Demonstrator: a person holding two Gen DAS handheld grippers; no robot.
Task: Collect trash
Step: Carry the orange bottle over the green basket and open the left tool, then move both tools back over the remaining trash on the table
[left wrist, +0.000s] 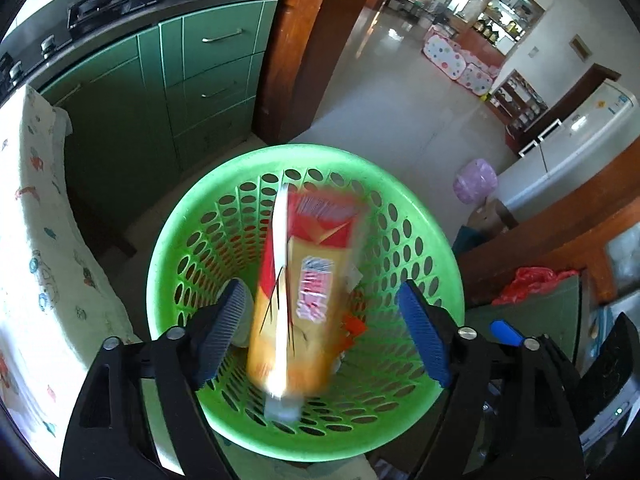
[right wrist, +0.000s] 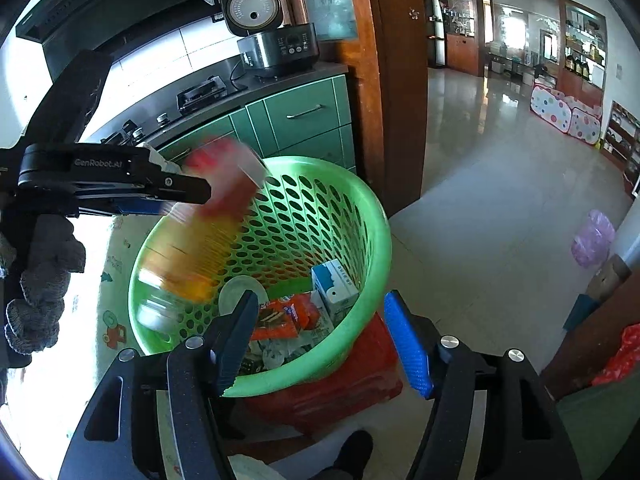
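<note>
A green perforated basket (left wrist: pixel 436 248) (right wrist: pixel 360 216) holds trash. A yellow and red plastic bottle (left wrist: pixel 308 292) is motion-blurred, cap end down, inside the basket between the fingers of my left gripper (left wrist: pixel 324 332), which is open and not touching it. In the right wrist view the bottle (right wrist: pixel 200 240) is blurred at the basket's left wall, just below the left gripper (right wrist: pixel 160 196). My right gripper (right wrist: pixel 320 344) is open and empty at the basket's near rim. A milk carton (right wrist: pixel 334 288), an orange wrapper (right wrist: pixel 292 316) and a white lid (right wrist: pixel 240 294) lie in the basket.
Green kitchen cabinets (left wrist: pixel 200 80) (right wrist: pixel 304 120) and a wooden door frame (right wrist: pixel 388 80) stand behind the basket. A patterned cloth (left wrist: pixel 36 248) is on the left. A red bag (right wrist: pixel 360 376) lies under the basket. A pink bag (right wrist: pixel 592 236) lies on the tiled floor.
</note>
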